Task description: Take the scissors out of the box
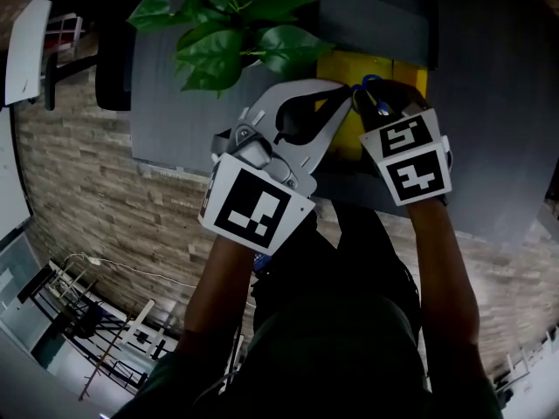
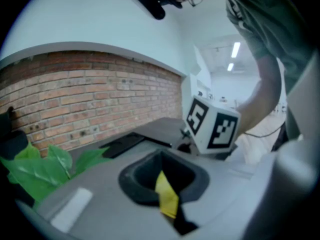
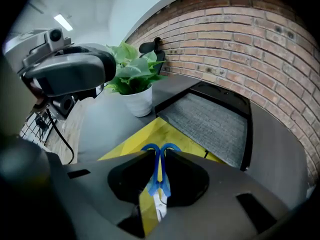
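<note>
Counted: two grippers, one pair of scissors (image 3: 158,185), one yellow box (image 1: 349,66), one plant (image 1: 231,24) in one white pot (image 3: 139,101), one grey mat (image 3: 210,116), one dark table (image 1: 489,103). Beyond the table, one brick wall (image 3: 240,39).

Right gripper (image 1: 369,96): pressed onto the scissors, pads tight against the blue handles. Loops pointing far, just past the jaw tips. Pale blades pointing near, back between the jaws. Held edge-on, in line with the jaws. Straight below and beyond them, the box, with yellow visible left and right of the loops. Touching the box or lifted clear of it: cannot tell.

Left gripper (image 1: 342,101): at the left side of the box, nipping a yellow edge of it between jaws drawn nearly together. Just left of the right gripper, tips of the two close together over the box.

Plant to the far left of the box, near it. Mat to the far right, beyond the box, flat on the table.
</note>
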Demonstrator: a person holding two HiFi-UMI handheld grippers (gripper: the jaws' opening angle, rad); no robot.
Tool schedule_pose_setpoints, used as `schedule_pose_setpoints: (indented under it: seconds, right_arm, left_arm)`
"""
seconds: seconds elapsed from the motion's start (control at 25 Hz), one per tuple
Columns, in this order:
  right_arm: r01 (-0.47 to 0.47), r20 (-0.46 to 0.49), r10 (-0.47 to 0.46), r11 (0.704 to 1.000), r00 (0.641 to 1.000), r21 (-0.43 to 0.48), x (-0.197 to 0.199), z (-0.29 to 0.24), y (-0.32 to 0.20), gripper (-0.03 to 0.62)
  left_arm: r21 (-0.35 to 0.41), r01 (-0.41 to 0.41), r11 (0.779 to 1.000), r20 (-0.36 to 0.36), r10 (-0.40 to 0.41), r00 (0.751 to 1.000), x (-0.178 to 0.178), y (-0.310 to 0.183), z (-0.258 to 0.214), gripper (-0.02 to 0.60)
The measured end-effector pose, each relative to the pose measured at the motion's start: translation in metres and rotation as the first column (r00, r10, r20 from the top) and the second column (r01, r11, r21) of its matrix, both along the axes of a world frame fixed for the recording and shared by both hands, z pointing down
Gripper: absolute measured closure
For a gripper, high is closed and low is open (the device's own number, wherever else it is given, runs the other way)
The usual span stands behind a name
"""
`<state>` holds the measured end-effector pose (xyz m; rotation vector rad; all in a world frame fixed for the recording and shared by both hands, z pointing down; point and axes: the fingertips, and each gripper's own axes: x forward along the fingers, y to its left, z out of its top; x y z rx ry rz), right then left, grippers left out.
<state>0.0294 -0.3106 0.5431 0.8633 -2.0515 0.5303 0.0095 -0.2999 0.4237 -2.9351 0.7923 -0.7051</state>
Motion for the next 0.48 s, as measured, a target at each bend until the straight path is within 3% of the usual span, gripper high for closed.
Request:
schedule_pose_setpoints:
  seconds: [0.48]
  right_arm:
    - [-0.071,0.045,0.067,0.992,0.997,0.104,0.014,-0.055,-0.005,0.531]
  left_arm:
    - [0.051,-0.05,0.997,0.015,0.049,0.999,0.003,0.002,-0.032,0.581]
